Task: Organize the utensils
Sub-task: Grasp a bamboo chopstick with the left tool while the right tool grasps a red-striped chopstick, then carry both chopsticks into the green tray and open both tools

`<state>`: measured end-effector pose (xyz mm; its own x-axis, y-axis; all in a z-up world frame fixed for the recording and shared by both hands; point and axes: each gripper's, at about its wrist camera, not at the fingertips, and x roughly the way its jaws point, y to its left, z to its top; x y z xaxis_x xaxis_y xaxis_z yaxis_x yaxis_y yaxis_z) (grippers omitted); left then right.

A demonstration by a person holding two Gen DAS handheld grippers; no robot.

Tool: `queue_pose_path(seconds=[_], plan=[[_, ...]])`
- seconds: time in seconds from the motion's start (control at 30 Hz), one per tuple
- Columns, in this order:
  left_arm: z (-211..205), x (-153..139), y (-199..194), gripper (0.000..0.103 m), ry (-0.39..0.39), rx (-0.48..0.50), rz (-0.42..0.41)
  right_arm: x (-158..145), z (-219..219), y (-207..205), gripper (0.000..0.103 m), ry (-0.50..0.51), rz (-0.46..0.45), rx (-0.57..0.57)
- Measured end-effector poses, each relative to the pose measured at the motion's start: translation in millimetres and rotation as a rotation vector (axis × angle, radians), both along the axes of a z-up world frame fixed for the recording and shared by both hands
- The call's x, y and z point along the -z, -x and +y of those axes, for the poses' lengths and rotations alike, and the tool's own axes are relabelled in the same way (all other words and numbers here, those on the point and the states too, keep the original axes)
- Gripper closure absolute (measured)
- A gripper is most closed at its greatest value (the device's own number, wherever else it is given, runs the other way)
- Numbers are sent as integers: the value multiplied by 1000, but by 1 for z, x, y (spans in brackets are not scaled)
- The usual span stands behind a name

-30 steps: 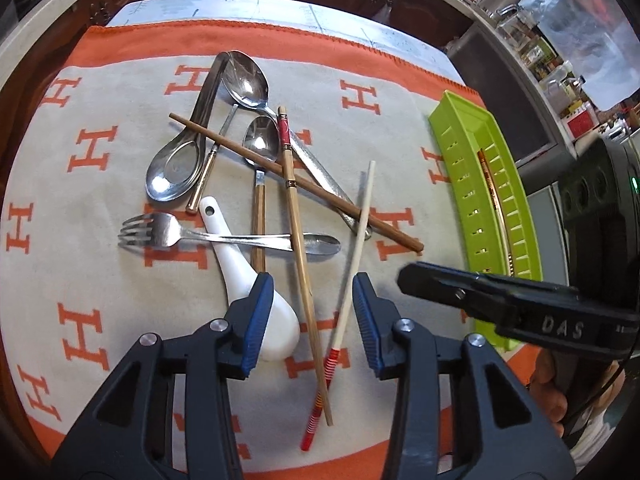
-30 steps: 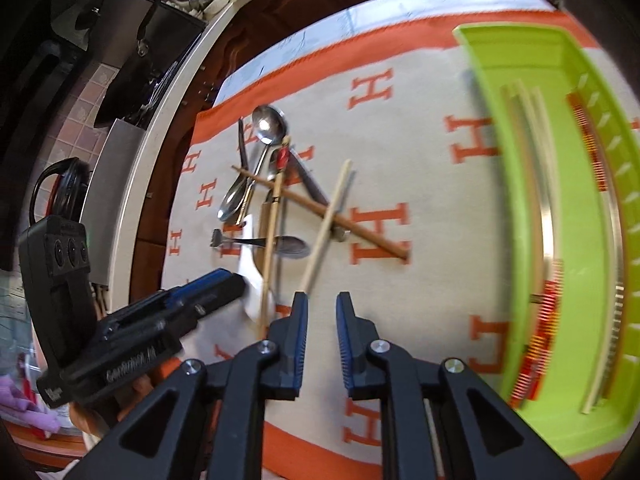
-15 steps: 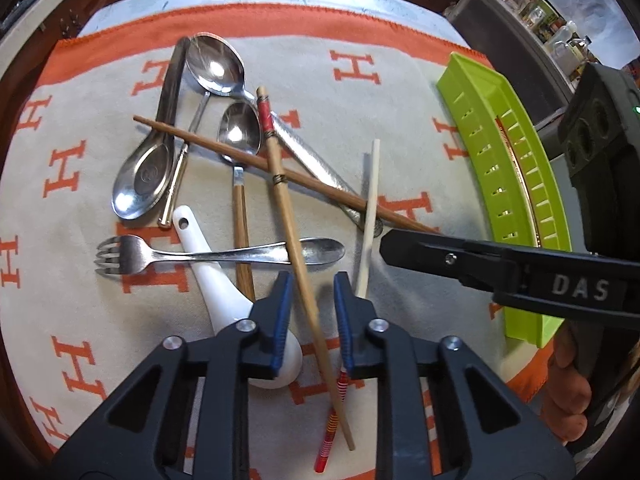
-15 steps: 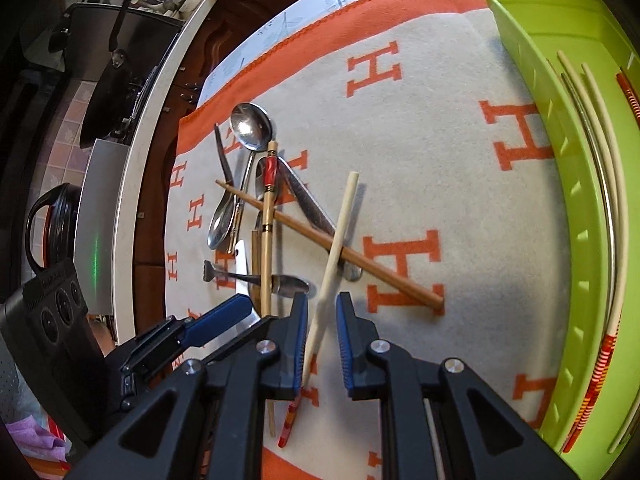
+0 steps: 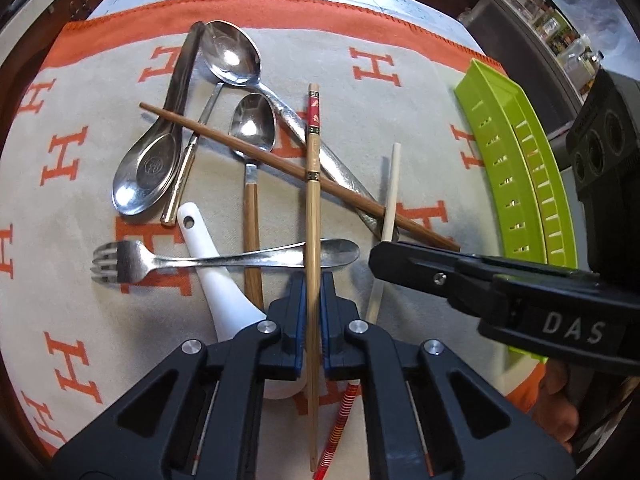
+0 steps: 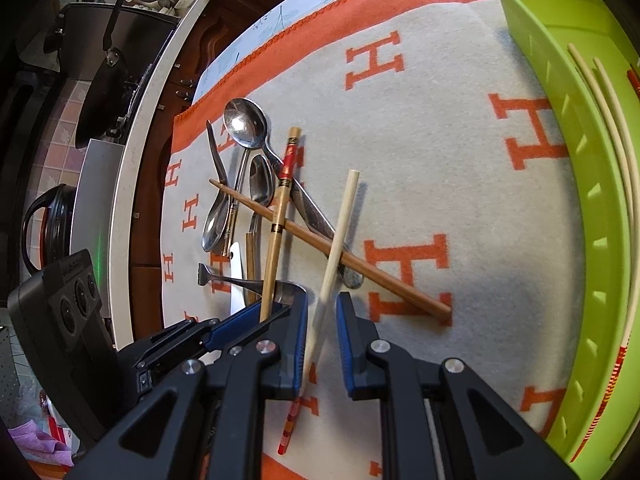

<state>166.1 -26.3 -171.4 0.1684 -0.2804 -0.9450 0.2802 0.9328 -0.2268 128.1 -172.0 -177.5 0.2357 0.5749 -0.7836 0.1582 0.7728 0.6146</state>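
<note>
On orange-and-grey H-patterned cloth [image 5: 100, 320]: three steel spoons, one steel fork [image 5: 168, 261], one white ceramic spoon [image 5: 224, 292], three loose chopsticks. Lime-green plastic tray [image 6: 560, 92] at right edge holds more chopsticks. Left gripper [image 5: 313, 300], spread a second ago, has just closed, now pinching bamboo chopstick with red end [image 5: 312, 184]. Right gripper [image 6: 322, 312] narrow as before, now straddling cream chopstick with red-striped end [image 6: 338, 236]; pads not pressing.

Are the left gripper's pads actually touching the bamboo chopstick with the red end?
Touching. In the left wrist view the left gripper has just closed, and its blue pads press both sides of the bamboo chopstick, no gap showing.
</note>
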Motion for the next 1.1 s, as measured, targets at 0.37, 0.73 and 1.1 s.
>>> queue_pose_path(seconds=[0.37,0.73,1.1], plan=[[18,-20,17,99,54,-47,-24,5,19,-5,88,72,4,-5],[16,-60,44,99,87,-16,-80,-1,13,5,98,81,-32,14],[-57,-113,67,99,130,79,-170,-59,-52,47,98,42,-163,108]])
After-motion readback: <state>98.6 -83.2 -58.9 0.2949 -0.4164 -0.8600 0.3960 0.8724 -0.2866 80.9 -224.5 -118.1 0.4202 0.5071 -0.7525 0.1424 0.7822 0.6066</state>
